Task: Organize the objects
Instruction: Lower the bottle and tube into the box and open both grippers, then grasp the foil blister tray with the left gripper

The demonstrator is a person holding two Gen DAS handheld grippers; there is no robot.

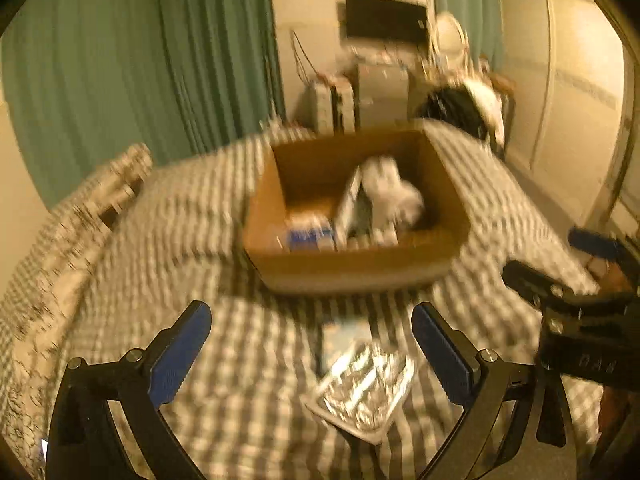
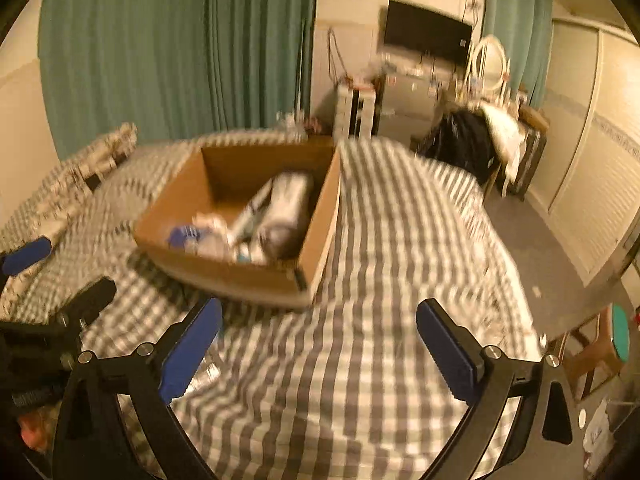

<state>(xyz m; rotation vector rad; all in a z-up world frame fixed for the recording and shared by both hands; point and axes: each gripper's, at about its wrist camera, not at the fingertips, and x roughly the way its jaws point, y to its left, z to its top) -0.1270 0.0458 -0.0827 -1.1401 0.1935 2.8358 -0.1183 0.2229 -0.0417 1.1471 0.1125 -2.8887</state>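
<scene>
An open cardboard box (image 1: 360, 268) stands on a grey-and-white checked bed (image 1: 200, 240). It holds a white bundle (image 1: 394, 196), a blue-and-white pack (image 1: 310, 236) and other blurred items. A shiny foil packet (image 1: 364, 388) lies on the bed between my left gripper's open fingers. My left gripper (image 1: 312, 356) is open and empty, just in front of the box. My right gripper (image 2: 320, 356) is open and empty over bare bedcover, to the right of the box (image 2: 240, 276). Each gripper shows at the edge of the other's view.
Patterned pillows (image 1: 104, 192) lie at the bed's left. Green curtains (image 2: 180, 48) hang behind. A wall TV (image 2: 426, 36), a cluttered desk, a round mirror (image 2: 490, 62) and a chair with dark clothes (image 2: 464, 144) stand beyond. White wardrobe doors (image 2: 592, 184) line the right.
</scene>
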